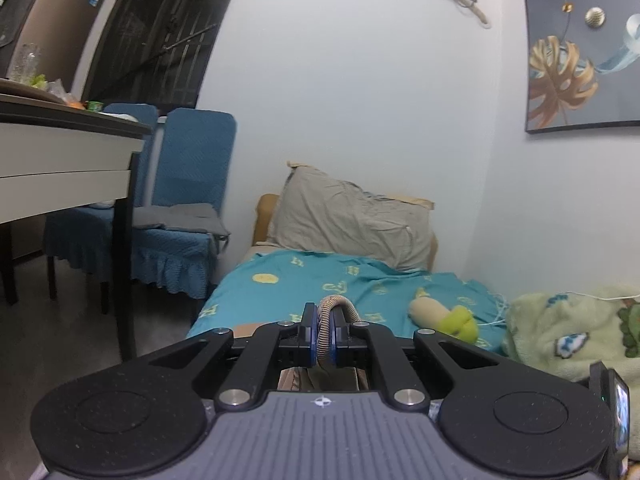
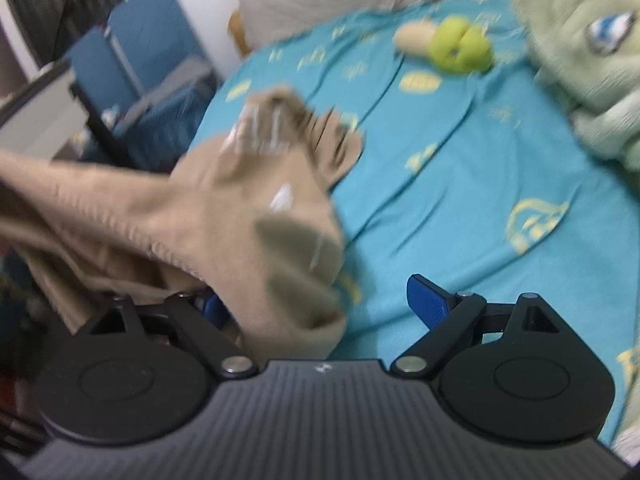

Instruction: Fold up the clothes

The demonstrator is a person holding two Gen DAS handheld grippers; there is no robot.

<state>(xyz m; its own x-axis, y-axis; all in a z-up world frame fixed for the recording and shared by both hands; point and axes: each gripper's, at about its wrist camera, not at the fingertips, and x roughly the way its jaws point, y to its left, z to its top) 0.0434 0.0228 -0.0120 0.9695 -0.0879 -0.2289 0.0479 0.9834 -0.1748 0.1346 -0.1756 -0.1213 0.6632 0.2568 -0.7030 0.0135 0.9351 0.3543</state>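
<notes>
L gripper [image 1: 325, 334] clenched on a ribbed edge of the tan garment [image 1: 335, 312]; the fabric loops up out of the blue fingers [image 1: 310, 334] and more of it bunches just below them, partly hidden by the gripper body. Gripper points roughly level down the bed [image 1: 320, 280], toward the grey pillow [image 1: 352, 220] propped against the wall.

R gripper [image 2: 320, 300] released, fingers spread wide. Its R finger [image 2: 430, 300] is bare over the teal sheet; the L one is mostly hidden behind cloth, only a bit of blue showing. The tan garment [image 2: 248, 208] hangs in the air across the left half of the right wrist view, stretching in from the left edge & drooping down between the fingers and over the L one. Can't tell if it touches the pads; nothing is pinched. View is motion-blurred, garment details unclear apart from darker patches & a small white mark.

On the bed: teal sheet w/ yellow prints, a cream-and-green plush toy [image 2: 452, 44] lying near the far end, a pale green fleece blanket [image 2: 580, 40] heaped along the right side, touching the sheet.

Left of the bed: two chairs w/ blue covers [image 1: 188, 184], a grey cushion on the nearer one, and a desk [image 1: 68, 148] w/ clutter on top. Framed leaf picture [image 1: 580, 52] on the right wall.
</notes>
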